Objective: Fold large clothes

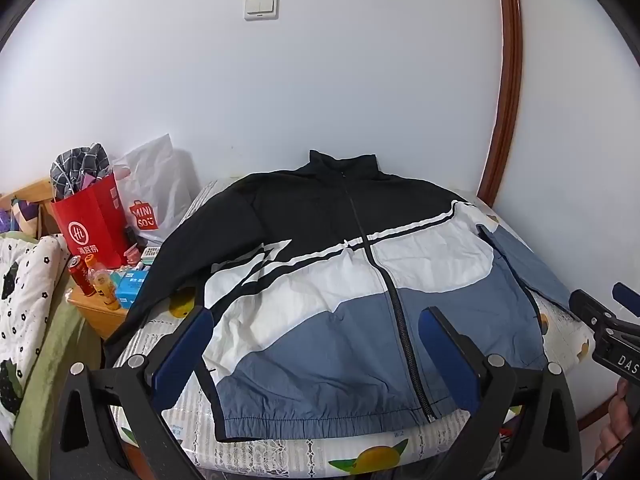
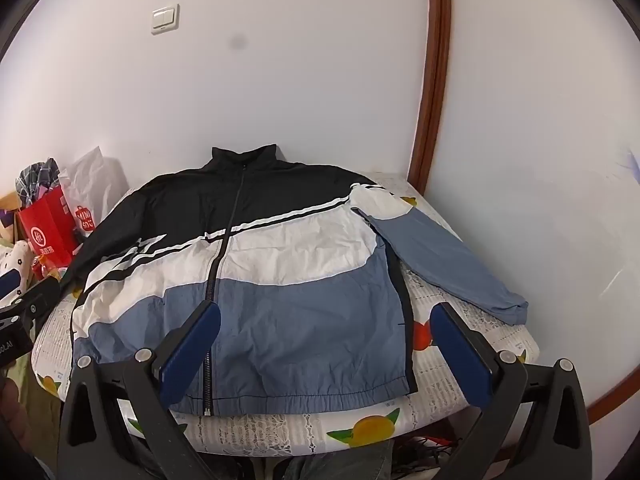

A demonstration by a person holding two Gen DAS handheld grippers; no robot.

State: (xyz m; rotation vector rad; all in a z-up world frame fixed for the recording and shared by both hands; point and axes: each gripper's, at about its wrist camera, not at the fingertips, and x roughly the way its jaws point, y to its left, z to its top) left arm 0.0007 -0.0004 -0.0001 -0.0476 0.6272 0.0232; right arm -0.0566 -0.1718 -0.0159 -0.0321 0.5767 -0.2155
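A zipped jacket (image 1: 344, 280) in black, white and blue lies flat, front up, on a table with a fruit-print cover (image 1: 280, 452), collar toward the wall. Its blue right-hand sleeve (image 2: 452, 256) stretches out over the cover; the black left-hand sleeve (image 1: 160, 280) runs down the table's left edge. My left gripper (image 1: 316, 316) hovers open above the jacket's lower left front, holding nothing. My right gripper (image 2: 326, 310) hovers open above the lower right front near the hem (image 2: 312, 398), also with nothing in it. Each gripper shows at the edge of the other's view.
At the left stand a red paper bag (image 1: 92, 220), a white plastic bag (image 1: 156, 192), and cans and small boxes on a wooden nightstand (image 1: 100, 316). A patterned quilt (image 1: 24, 280) lies further left. A white wall and brown door frame (image 1: 508, 100) close off the back and right.
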